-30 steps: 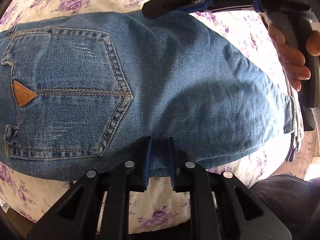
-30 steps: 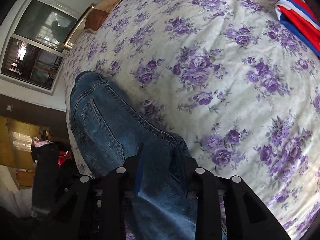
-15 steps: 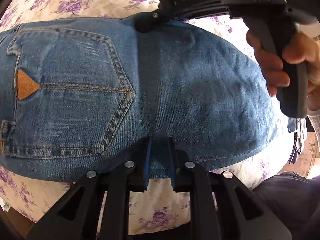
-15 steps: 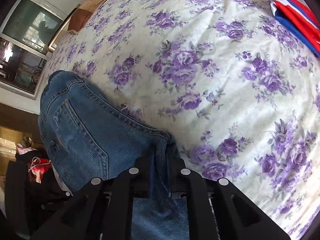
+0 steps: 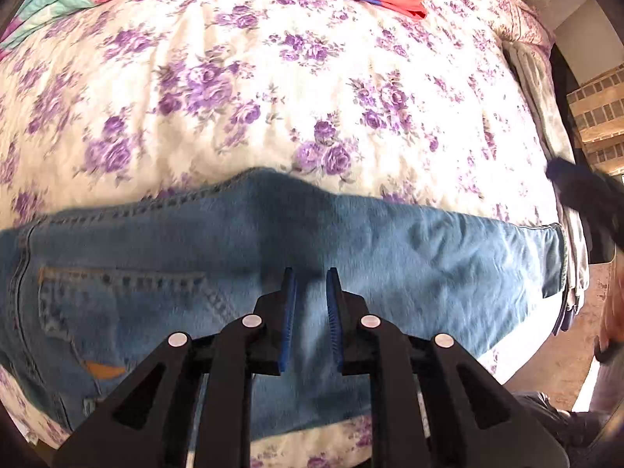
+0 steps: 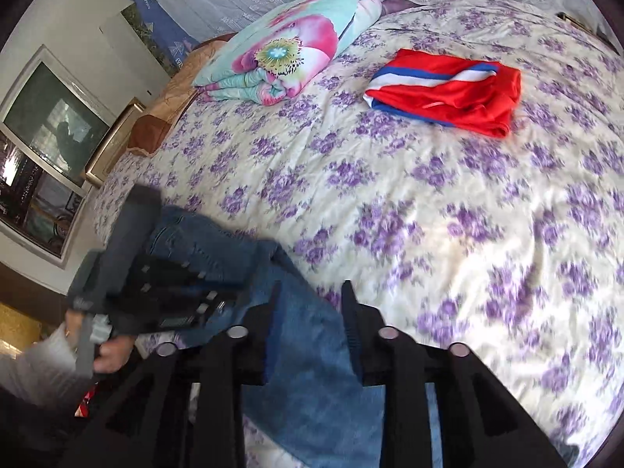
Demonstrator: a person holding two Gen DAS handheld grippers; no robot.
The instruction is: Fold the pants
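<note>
The folded blue jeans (image 5: 241, 257) lie along the near edge of the floral bed, back pocket to the left; they also show in the right wrist view (image 6: 312, 355). My left gripper (image 5: 311, 279) hovers over the middle of the jeans with its jaws a little apart and nothing between them. My right gripper (image 6: 311, 292) is open over the jeans' end, with denim showing below the gap. The left gripper shows in the right wrist view (image 6: 187, 292), over the jeans. The right gripper shows blurred at the right edge of the left wrist view (image 5: 585, 199).
A folded red, white and blue garment (image 6: 444, 89) lies far back on the bedspread (image 6: 429, 214). A folded floral blanket (image 6: 288, 46) lies at the back left. A window (image 6: 43, 148) is on the left wall. The bed edge and floor (image 5: 561, 351) are at right.
Both grippers let go of the jeans and lifted back and up. The right gripper's jaws opened wide. The jeans now lie flat on the bed.
</note>
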